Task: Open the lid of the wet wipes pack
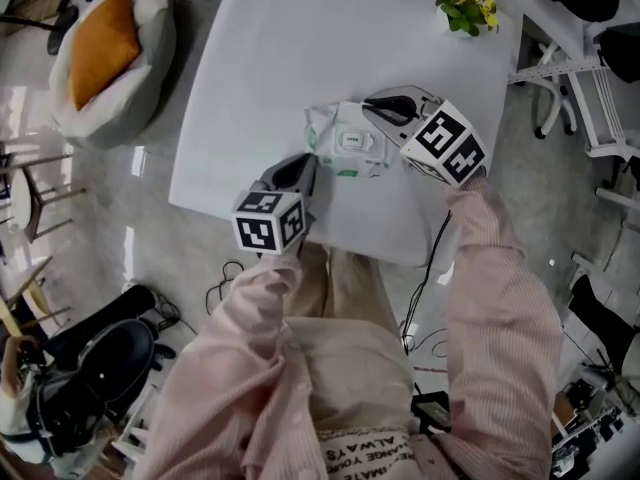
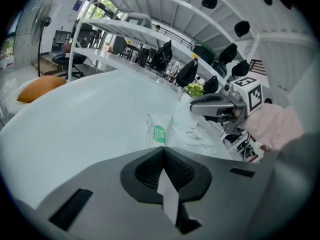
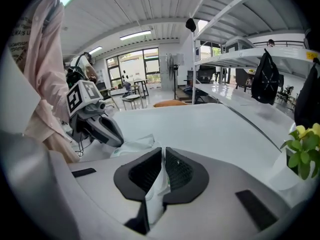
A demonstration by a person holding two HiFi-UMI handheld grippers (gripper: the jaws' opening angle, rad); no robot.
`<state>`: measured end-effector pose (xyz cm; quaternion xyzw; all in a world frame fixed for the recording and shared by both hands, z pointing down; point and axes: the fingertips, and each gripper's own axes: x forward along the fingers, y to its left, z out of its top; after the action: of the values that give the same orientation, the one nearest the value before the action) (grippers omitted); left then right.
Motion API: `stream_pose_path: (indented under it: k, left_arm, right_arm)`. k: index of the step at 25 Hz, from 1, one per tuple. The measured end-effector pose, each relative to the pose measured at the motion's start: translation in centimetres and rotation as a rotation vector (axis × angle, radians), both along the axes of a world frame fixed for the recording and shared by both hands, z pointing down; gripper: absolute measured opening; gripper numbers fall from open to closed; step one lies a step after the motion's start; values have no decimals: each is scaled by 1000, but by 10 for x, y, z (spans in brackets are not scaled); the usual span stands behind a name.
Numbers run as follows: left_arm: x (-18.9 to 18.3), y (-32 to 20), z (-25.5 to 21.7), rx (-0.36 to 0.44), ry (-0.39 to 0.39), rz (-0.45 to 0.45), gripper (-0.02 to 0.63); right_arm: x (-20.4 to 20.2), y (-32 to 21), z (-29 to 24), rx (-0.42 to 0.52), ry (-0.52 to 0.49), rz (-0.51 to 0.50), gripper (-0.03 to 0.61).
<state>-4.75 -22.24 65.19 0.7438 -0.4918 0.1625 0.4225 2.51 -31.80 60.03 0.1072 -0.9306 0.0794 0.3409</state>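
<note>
The wet wipes pack (image 1: 340, 138), white with a green label and a white lid (image 1: 352, 140), lies on the white table (image 1: 300, 38) near its front edge. My left gripper (image 1: 308, 158) is at the pack's near left corner, and in the left gripper view (image 2: 163, 150) a white strip of the wrapper sits pinched between its shut jaws. My right gripper (image 1: 374, 104) is at the pack's far right side. It (image 3: 163, 153) is shut on a thin white flap of the pack (image 3: 131, 145). Whether that flap is lid or wrapper I cannot tell.
A small potted plant with yellow flowers (image 1: 468, 6) stands at the table's far right corner. An orange-cushioned seat (image 1: 110, 43) is on the floor to the left. White chair frames (image 1: 590, 98) stand right of the table, and dark bags and cables (image 1: 100, 358) lie by the person's legs.
</note>
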Motion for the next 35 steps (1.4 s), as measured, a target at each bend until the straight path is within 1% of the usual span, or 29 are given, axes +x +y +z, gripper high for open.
stream_pose_path:
  k: [5,11,19,22,24,25,27,28,30,32,35]
  left_arm:
    - [-2,1,-1,7,5,-24,0]
    - [-2,-1,-1,24,15,-44,0]
    - [-3,0,0,30,14,-48,0]
    - [-3,-1,0,31,30,-50,0]
    - [-4,-1,-1,36,55,-55,0]
    - [-5,-1,-3,43,65,-57,0]
    - [-8,0,-11,69,70,-50,0]
    - [-10,1,-17,86,68,-43,0]
    - [-11,2,-33,121,71,-30,0]
    - [-10,-3,-49,163,72,-4,0]
    - [-10,-15,-73,235,62,26,0]
  right_arm:
    - [-2,-10,7,11,-5,22,20]
    - [-2,-20,17,38,1,75,21]
    - [-2,-22,23,51,-4,96,29]
    - [-2,-21,20,77,-18,98,34]
    - [-2,-20,15,102,-55,110,34]
    - [-2,-20,10,108,-90,130,39]
    - [1,-20,-1,105,-156,191,80]
    - [3,-19,-7,106,-171,218,80]
    - [7,-14,-18,134,-170,243,74]
    - [9,-12,-30,162,-169,259,44]
    - [14,-16,-50,172,-212,325,20]
